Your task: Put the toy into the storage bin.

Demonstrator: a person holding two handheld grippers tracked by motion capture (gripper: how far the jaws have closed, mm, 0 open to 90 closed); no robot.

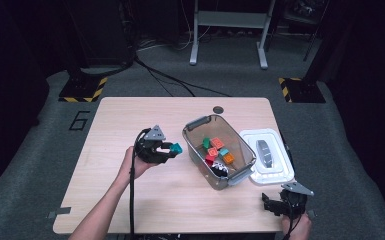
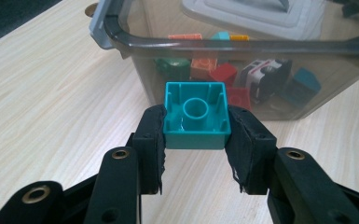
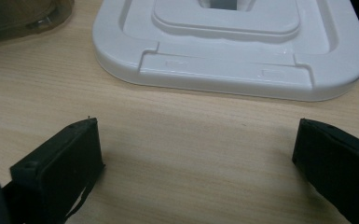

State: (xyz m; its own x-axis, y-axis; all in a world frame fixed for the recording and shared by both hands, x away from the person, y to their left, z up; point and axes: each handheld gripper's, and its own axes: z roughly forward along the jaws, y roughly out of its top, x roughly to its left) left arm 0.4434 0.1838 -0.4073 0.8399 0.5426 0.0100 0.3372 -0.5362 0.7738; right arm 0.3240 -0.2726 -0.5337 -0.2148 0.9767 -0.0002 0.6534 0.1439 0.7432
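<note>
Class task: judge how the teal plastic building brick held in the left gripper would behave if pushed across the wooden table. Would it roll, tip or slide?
The teal plastic building brick looks hollow underneath, so it is probably light. Its square, flat-sided shape suggests sliding rather than rolling. It keeps its shape between the left gripper pads, so it seems stiff.

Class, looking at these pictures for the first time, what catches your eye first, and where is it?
The teal plastic building block stands out, clamped hollow side up in the left gripper, left of the clear grey plastic bin of coloured blocks. The white plastic lid lies right of the bin.
</note>
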